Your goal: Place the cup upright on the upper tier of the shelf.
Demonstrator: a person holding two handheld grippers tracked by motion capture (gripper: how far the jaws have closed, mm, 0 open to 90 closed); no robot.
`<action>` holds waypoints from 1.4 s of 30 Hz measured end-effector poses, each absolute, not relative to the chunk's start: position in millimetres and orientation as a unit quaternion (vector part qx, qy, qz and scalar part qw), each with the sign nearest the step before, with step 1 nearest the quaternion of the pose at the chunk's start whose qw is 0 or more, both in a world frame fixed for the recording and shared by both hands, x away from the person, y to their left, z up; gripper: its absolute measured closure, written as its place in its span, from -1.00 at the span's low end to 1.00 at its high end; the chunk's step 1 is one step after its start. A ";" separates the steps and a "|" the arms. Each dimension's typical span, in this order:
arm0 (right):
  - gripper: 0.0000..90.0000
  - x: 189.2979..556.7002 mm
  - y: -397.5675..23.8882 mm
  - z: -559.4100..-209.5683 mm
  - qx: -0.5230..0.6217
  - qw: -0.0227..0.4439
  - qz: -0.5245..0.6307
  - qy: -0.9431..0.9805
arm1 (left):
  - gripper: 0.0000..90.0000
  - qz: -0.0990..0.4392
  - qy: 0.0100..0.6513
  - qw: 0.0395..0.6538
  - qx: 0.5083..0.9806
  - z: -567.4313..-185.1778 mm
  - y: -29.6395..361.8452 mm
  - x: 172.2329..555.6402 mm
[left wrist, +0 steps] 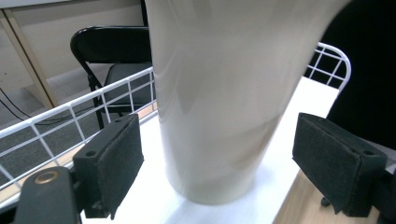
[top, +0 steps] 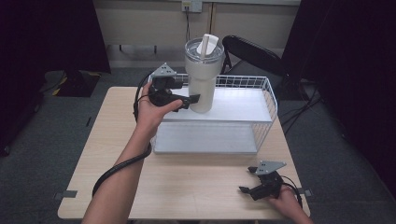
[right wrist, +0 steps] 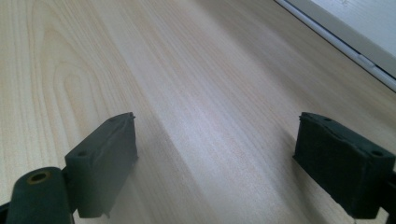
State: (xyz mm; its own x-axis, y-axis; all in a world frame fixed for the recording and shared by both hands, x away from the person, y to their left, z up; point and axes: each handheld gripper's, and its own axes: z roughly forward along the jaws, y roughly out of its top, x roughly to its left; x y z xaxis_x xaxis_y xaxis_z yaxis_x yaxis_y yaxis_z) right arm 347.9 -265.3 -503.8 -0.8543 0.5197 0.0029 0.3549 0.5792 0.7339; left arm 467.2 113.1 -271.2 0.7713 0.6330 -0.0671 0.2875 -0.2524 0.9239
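The left gripper (top: 189, 99) is at the left side of the tumbler (top: 201, 74), its jaws spread wide with a gap on each side of the cup, probably so it can close on the narrow base. The tumbler stands upright on the white upper shelf of the wire rack (top: 268, 95); it is smooth, cream, tapered, with a clear lid and straw. The right gripper (top: 248, 180) rests low over the pale wooden table (top: 196, 186), also wide open and holding nothing.

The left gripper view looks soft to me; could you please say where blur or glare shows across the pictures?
Left gripper view: the tall cream tumbler is smeared, its black pads sharper. Right gripper view: sheen on the pale wooden table. High view: dark edges.
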 end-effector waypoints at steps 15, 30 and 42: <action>-0.72 347.9 -265.3 -503.8 0.248 0.107 0.386 0.882 | -0.65 0.165 0.283 0.520 0.789 -268.7 133.1 448.9; -0.72 347.9 -265.3 -503.8 0.248 0.107 0.386 0.882 | -0.65 0.161 0.276 0.505 0.802 -273.1 148.3 430.4; -0.72 348.0 -265.3 -503.9 0.247 0.107 0.386 0.882 | -0.65 0.158 0.276 0.502 0.804 -283.5 156.8 417.2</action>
